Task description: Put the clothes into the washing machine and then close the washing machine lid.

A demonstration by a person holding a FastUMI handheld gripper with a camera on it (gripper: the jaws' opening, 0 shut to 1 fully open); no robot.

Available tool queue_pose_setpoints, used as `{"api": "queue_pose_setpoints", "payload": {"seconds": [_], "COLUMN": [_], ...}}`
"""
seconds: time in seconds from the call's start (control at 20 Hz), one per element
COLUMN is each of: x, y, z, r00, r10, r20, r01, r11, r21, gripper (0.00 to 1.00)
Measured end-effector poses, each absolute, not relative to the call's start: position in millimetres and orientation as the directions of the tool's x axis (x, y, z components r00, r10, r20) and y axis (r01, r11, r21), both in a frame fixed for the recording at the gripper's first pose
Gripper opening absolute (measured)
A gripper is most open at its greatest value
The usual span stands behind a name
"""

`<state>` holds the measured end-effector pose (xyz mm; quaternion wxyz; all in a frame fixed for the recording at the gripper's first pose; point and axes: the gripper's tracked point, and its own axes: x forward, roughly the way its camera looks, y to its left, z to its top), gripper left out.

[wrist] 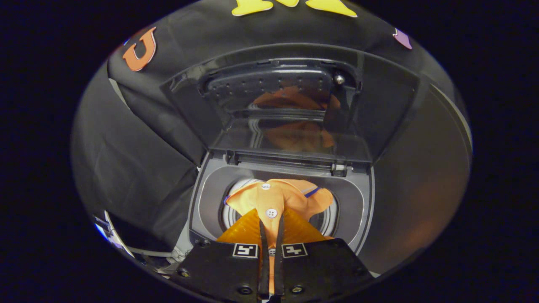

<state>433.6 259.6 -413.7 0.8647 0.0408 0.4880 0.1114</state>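
The tongs (271, 229) are pinching an orange garment (278, 198), with both fingers (264, 252) pressed close together on a fold of the cloth so that only a narrow strip of fabric is showing between them. A white button (271, 213) on the garment is sitting right at the fingertips, and a second button (265, 185) is lying a little further ahead along the same placket. The garment is spreading out just beyond the fingers, its collar area with a thin blue trim (312, 192) fanning to both sides, and it is hanging over the round mouth of the drum (328, 221) of the washing machine (210, 189). Whether the lower part of the cloth is already resting inside the drum cannot be told, as the fingers are covering it. The grey top rim of the machine is ringing the drum opening around the garment. Beyond it, the machine's lid (290, 105) is standing raised and tilted back on its hinge, its glossy inner face reflecting the orange cloth. Behind the lid, the black cloth wall (126, 147) of the booth is hanging in folds.
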Motion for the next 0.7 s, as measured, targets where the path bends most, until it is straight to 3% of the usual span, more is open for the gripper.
{"api": "queue_pose_setpoints", "payload": {"seconds": [0.45, 0.7], "x": [435.3, 435.1], "y": [258.1, 255.5], "z": [-420.7, -422.6], "r00": [0.481, 0.479], "r10": [0.191, 0.184], "r20": [-0.855, -0.858], "r01": [-0.122, -0.116], "r11": [0.981, 0.982], "r21": [0.15, 0.146], "gripper": [0.08, 0.16]}}
